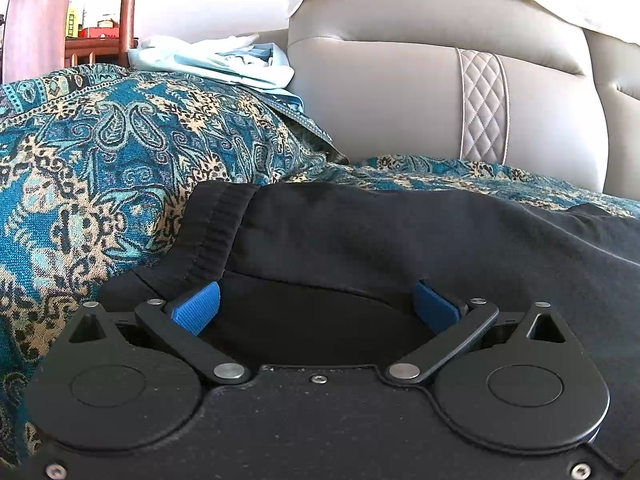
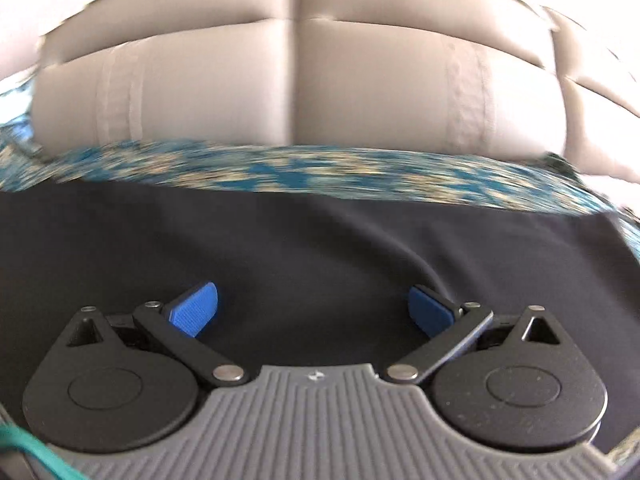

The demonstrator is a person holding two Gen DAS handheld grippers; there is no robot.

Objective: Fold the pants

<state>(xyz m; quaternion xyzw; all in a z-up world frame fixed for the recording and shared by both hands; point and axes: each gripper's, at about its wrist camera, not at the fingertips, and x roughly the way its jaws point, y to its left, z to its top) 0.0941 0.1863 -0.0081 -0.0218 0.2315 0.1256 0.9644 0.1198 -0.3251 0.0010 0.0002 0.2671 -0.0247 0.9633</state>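
Note:
Black pants [image 1: 400, 232] lie on a teal paisley blanket [image 1: 100, 152] over a sofa seat. Their ribbed waistband [image 1: 216, 224] is at the left of the left wrist view. My left gripper [image 1: 316, 304] is open, its blue pads [image 1: 198, 306] spread just above the pants beside the waistband. In the right wrist view the pants [image 2: 320, 248] fill the lower half, smooth with one crease. My right gripper [image 2: 314, 306] is open over the fabric, holding nothing. That view is blurred by motion.
Beige leather sofa backrests [image 1: 420, 100] rise behind the pants; they also show in the right wrist view [image 2: 296, 80]. A pile of light blue clothes [image 1: 224, 60] lies on the blanket at the back left. A wooden post [image 1: 130, 4] and shelf stand far left.

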